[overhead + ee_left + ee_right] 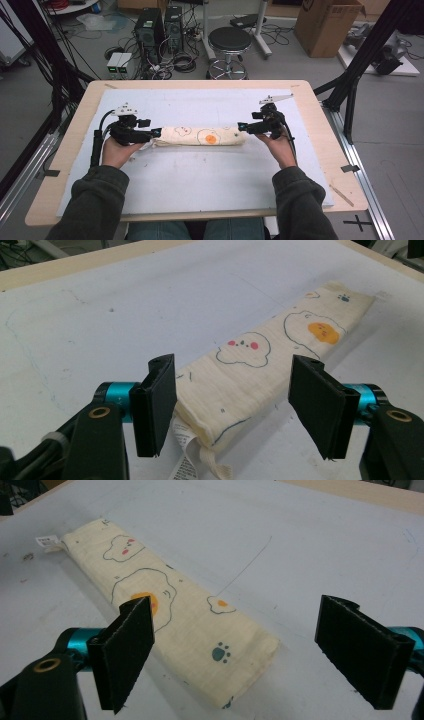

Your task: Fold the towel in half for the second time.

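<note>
Long, soft folded cotton cloth (202, 136)

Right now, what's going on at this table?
A person holds a gripper in each hand at either end of a folded cream cloth with cartoon prints, lying flat on the white mat. The left gripper and right gripper both have open jaws straddling the cloth's ends without pressing it.

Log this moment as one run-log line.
item: folded cloth flat on white mat | left hand-held gripper: open, at cloth's tag end | right hand-held gripper: open, at other end | held: nothing
</note>
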Demonstrator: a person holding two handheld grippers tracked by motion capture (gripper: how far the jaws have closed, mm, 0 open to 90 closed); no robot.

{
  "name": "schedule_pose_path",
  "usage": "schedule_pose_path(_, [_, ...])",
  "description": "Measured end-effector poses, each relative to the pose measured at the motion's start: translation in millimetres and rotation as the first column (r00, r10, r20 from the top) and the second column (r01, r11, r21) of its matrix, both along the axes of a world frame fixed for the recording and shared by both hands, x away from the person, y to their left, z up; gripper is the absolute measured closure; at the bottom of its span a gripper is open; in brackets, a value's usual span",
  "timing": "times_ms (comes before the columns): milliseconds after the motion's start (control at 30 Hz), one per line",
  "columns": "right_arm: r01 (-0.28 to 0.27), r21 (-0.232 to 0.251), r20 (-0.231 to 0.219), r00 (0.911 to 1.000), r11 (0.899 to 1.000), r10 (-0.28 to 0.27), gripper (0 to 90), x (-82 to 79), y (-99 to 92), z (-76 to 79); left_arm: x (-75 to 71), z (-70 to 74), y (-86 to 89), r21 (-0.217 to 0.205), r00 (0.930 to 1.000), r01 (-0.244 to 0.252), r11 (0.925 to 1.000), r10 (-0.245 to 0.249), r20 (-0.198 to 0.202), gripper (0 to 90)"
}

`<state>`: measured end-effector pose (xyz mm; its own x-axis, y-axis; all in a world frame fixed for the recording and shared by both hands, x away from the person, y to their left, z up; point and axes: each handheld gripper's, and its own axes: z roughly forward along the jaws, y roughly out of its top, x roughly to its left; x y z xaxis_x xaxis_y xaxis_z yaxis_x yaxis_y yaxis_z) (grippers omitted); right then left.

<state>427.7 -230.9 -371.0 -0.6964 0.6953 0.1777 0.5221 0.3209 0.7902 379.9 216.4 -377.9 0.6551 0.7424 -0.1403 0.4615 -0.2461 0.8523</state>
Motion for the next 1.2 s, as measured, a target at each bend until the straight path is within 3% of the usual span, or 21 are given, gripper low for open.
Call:
schedule_pose_path(433, [0.007, 0.01, 0.021, 0.9998, 1.0, -0.008, 13.1, -10.9, -3.9, 1.3, -13.9, 2.2, 2.0, 0.01, 0.9997, 0.01, 0.9999, -0.01, 0.021, 34.1])
schedule_pose_path(567, [0.005, 0.001, 0.003, 1.0, 1.0, -0.005, 12.5, -13.8, -5.2, 1.5, -17.5, 1.9, 5.1, 0.013, 0.9997, 0.007, 0.9999, -0.007, 0.023, 33.5])
schedule_pose_path(900, [-0.012, -0.025, 0.032, 0.9994, 1.0, 0.012, 12.5, -24.0, -3.7, 5.6, -26.0, 4.4, 9.7, 0.015, 0.9994, 0.008, 0.9999, -0.008, 0.034, 31.2])
schedule_pose_path(1200, [0.005, -0.009, 0.034, 0.9994, 1.0, -0.005, 12.5, -31.0, -12.1, -2.8, -32.6, 6.8, 10.1, 0.017, 0.9984, 0.026, 0.9995, -0.026, 0.051, 30.9])
